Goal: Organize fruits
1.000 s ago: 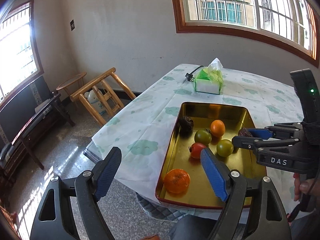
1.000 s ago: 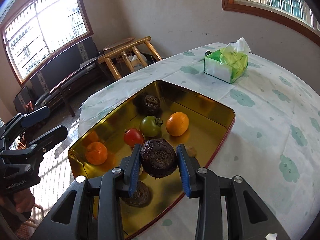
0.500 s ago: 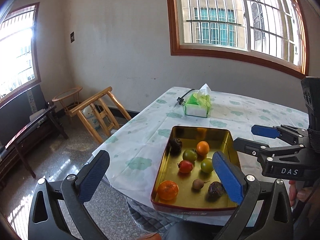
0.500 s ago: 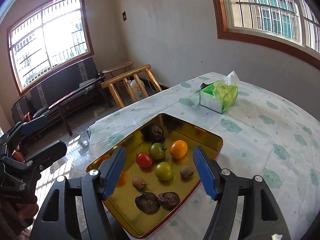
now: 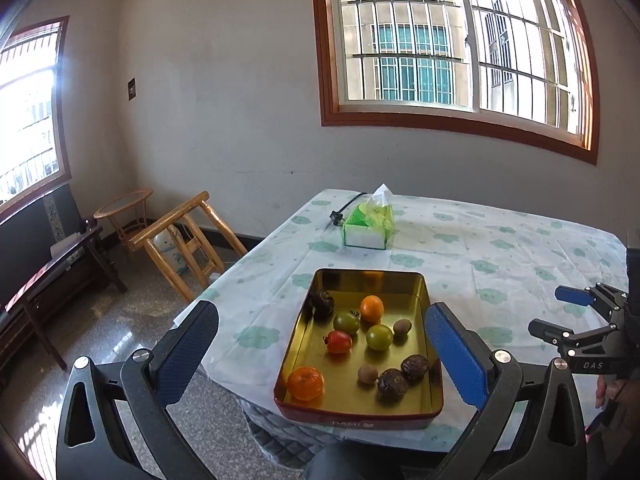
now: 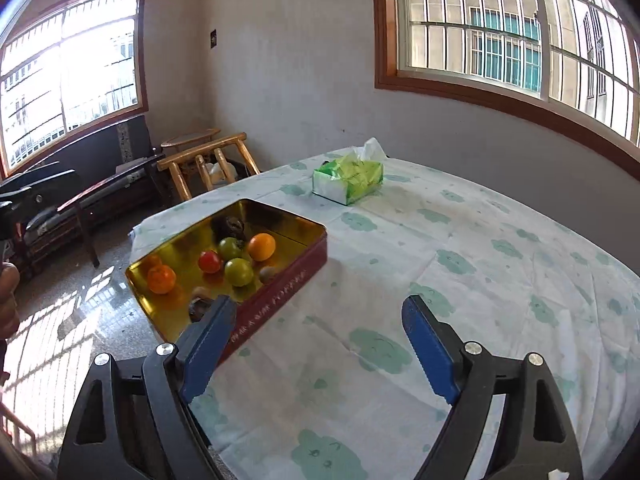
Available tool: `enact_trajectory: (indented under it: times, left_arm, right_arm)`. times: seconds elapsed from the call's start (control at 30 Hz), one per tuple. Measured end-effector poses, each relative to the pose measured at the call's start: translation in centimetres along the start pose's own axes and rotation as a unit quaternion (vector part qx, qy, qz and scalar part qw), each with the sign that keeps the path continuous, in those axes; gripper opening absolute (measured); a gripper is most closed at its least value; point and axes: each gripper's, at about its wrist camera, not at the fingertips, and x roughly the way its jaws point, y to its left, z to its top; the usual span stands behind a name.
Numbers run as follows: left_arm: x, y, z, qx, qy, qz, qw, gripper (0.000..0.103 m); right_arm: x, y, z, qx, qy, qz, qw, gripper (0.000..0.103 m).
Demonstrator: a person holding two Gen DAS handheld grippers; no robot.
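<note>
A gold tin tray [image 5: 428, 364] [image 6: 298, 272] sits at the near left corner of the table. It holds two oranges [image 5: 305, 383] [image 5: 372, 308], a red tomato [image 5: 339, 341], two green tomatoes [image 5: 379, 337], dark wrinkled fruits [image 5: 393, 385] and small brown ones. My left gripper [image 5: 320, 356] is open and empty, held back from the tray. My right gripper [image 6: 316, 344] is open and empty above the tablecloth right of the tray; it also shows in the left wrist view [image 5: 560, 312].
A green tissue box [image 5: 368, 224] [image 6: 347, 179] and a black plug [image 5: 336, 218] lie at the table's far side. A tipped wooden chair [image 5: 188, 240], a round side table [image 5: 123, 204] and a dark bench [image 5: 52, 272] stand on the floor at left.
My right gripper let go of the dark wrinkled fruit into the tray, opened, and drew back to the right. My left gripper pulled back and up from the tray.
</note>
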Motion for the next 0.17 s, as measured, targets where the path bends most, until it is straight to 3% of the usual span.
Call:
enact_trajectory:
  times: [0.17]
  left_arm:
    - [-0.1, -1.0, 0.4, 0.011, 0.003, 0.019, 0.9998, 0.103]
  right_arm:
    - [2.6, -11.4, -3.8, 0.042, 0.078, -0.108, 0.990, 0.083]
